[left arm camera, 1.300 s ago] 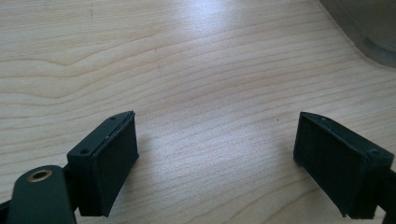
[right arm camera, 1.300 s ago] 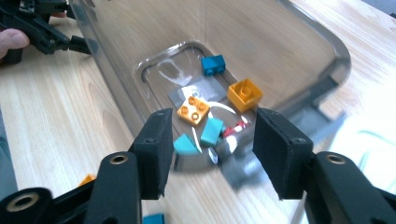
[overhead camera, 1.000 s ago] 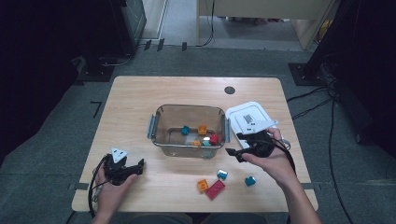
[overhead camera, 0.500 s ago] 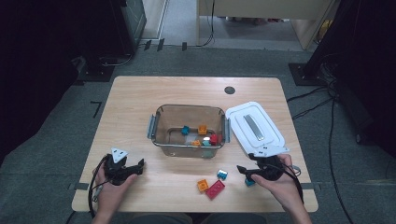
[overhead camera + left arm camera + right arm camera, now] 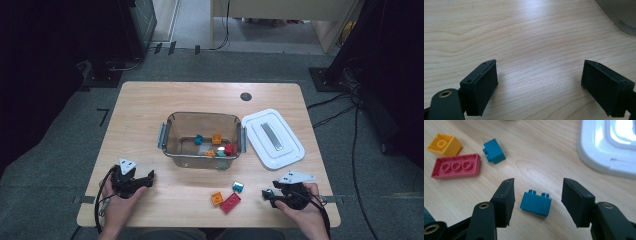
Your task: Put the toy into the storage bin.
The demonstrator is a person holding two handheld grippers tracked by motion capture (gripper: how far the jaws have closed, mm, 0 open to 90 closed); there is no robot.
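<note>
One small teal plastic brick [image 5: 536,203] with two studs lies on the wooden tabletop [image 5: 544,165] between the half-open, just-closing right tongs [image 5: 537,203], untouched; probably light, stiff and smooth, it is best pinched on its flat sides, while the left tongs [image 5: 539,87] stand wide and empty.

High view: fixed overhead, facing forward and down across the whole worktop [image 5: 150,110]. Left gripper view: close, low over bare wood. Right gripper view: close, framing a teal brick [image 5: 535,203] and white lid [image 5: 606,150]; both appear at 4 o'clock in the high view.
</note>
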